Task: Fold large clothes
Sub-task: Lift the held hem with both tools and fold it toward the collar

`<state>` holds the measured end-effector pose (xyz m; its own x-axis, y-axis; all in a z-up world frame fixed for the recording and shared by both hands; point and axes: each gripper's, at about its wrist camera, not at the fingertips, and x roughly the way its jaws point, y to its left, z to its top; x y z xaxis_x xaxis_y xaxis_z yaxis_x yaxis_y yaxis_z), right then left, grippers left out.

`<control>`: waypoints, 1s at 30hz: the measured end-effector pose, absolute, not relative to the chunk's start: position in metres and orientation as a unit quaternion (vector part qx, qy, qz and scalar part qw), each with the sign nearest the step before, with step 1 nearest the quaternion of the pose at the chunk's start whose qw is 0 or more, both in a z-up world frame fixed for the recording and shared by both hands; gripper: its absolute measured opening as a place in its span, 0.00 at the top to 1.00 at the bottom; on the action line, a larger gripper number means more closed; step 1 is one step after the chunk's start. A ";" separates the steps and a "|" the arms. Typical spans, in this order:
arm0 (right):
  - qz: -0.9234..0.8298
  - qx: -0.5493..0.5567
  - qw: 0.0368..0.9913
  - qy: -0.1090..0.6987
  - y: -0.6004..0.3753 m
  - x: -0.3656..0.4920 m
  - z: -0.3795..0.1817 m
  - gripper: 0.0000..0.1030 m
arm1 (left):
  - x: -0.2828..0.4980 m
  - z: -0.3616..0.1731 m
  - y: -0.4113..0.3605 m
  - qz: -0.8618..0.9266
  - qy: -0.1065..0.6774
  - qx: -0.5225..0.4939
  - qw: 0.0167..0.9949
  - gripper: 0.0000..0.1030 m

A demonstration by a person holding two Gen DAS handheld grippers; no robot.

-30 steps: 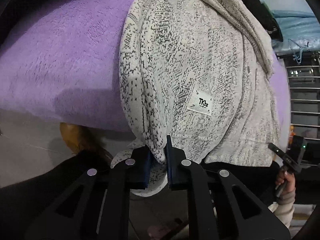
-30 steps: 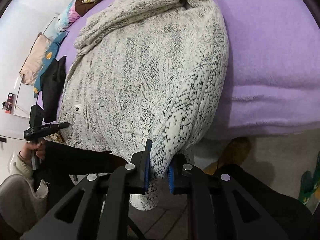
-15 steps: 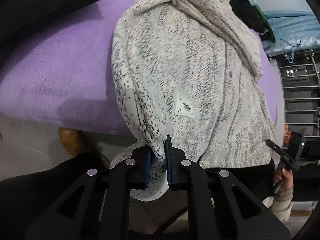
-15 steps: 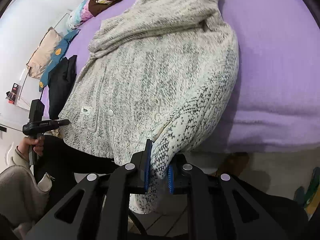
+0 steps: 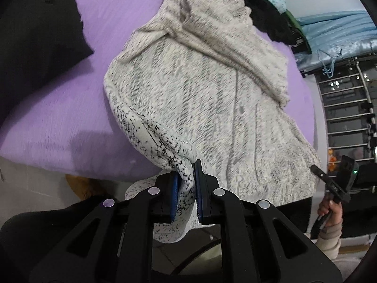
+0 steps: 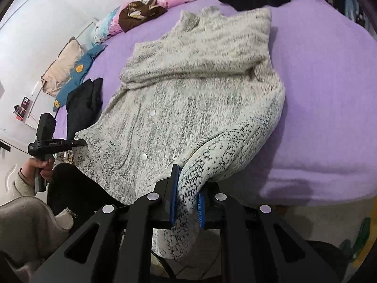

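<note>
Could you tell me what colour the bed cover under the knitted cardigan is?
Plain purple bed cover, clearest in the right wrist view.

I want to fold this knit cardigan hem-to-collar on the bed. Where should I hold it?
Grip the cardigan at its two bottom hem corners, coming from the bed's near edge, where the hem overhangs. The left gripper and right gripper already pinch one corner each.
</note>
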<state>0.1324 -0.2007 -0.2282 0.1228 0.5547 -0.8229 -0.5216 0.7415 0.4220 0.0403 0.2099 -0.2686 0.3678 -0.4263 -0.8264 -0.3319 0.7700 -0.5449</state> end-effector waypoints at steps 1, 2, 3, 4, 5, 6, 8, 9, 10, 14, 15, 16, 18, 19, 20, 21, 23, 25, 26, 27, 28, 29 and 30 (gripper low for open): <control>0.361 0.017 0.750 0.554 -0.201 0.134 -0.225 0.87 | 0.043 -0.264 0.211 -0.033 0.558 -0.340 0.757 0.90; 0.362 0.018 0.751 0.553 -0.201 0.135 -0.223 0.87 | 0.045 -0.262 0.212 -0.034 0.556 -0.341 0.757 0.90; 0.363 0.021 0.752 0.550 -0.201 0.138 -0.220 0.87 | 0.048 -0.257 0.213 -0.036 0.552 -0.344 0.759 0.90; 0.365 0.022 0.752 0.549 -0.201 0.138 -0.219 0.87 | 0.050 -0.253 0.214 -0.037 0.549 -0.345 0.760 0.90; 0.366 0.023 0.754 0.545 -0.201 0.141 -0.215 0.87 | 0.053 -0.250 0.215 -0.038 0.547 -0.346 0.762 0.90; 0.367 0.025 0.755 0.542 -0.201 0.142 -0.212 0.87 | 0.056 -0.245 0.215 -0.040 0.544 -0.346 0.764 0.90; 0.372 0.030 0.758 0.536 -0.202 0.147 -0.204 0.87 | 0.063 -0.238 0.217 -0.042 0.539 -0.345 0.767 0.90; 0.373 0.031 0.759 0.533 -0.202 0.149 -0.201 0.87 | 0.065 -0.235 0.217 -0.043 0.538 -0.344 0.768 0.90; 0.375 0.036 0.759 0.531 -0.203 0.152 -0.196 0.87 | 0.068 -0.232 0.218 -0.043 0.535 -0.345 0.770 0.91; 0.380 0.042 0.762 0.522 -0.201 0.162 -0.183 0.87 | 0.080 -0.220 0.221 -0.046 0.527 -0.344 0.776 0.91; 0.381 0.044 0.763 0.520 -0.201 0.164 -0.181 0.87 | 0.083 -0.216 0.223 -0.046 0.525 -0.344 0.777 0.92; 0.382 0.045 0.764 0.518 -0.200 0.166 -0.178 0.87 | 0.086 -0.213 0.224 -0.046 0.523 -0.344 0.778 0.92; 0.385 0.049 0.766 0.512 -0.199 0.172 -0.173 0.87 | 0.091 -0.209 0.228 -0.046 0.521 -0.343 0.780 0.92; 0.389 0.055 0.765 0.511 -0.198 0.176 -0.170 0.87 | 0.094 -0.206 0.231 -0.047 0.520 -0.343 0.781 0.92; 0.389 0.058 0.766 0.509 -0.198 0.179 -0.168 0.87 | 0.096 -0.204 0.233 -0.047 0.519 -0.344 0.781 0.92; 0.389 0.062 0.766 0.508 -0.197 0.183 -0.167 0.87 | 0.098 -0.204 0.235 -0.047 0.519 -0.345 0.781 0.92; 0.394 0.069 0.765 0.506 -0.196 0.191 -0.163 0.87 | 0.103 -0.201 0.239 -0.048 0.518 -0.346 0.781 0.92; 0.396 0.075 0.764 0.504 -0.193 0.200 -0.160 0.87 | 0.108 -0.199 0.242 -0.048 0.516 -0.350 0.780 0.92; 0.398 0.077 0.763 0.503 -0.192 0.203 -0.158 0.87 | 0.110 -0.198 0.244 -0.046 0.514 -0.353 0.780 0.92; 0.400 0.078 0.764 0.501 -0.191 0.207 -0.157 0.87 | 0.112 -0.196 0.246 -0.046 0.512 -0.356 0.780 0.92; 0.401 0.084 0.763 0.500 -0.191 0.213 -0.155 0.87 | 0.115 -0.195 0.248 -0.045 0.509 -0.361 0.780 0.92; 0.403 0.087 0.762 0.498 -0.190 0.218 -0.153 0.87 | 0.117 -0.194 0.250 -0.045 0.507 -0.364 0.780 0.92; 0.405 0.091 0.762 0.497 -0.189 0.221 -0.152 0.87 | 0.120 -0.193 0.252 -0.046 0.504 -0.368 0.780 0.92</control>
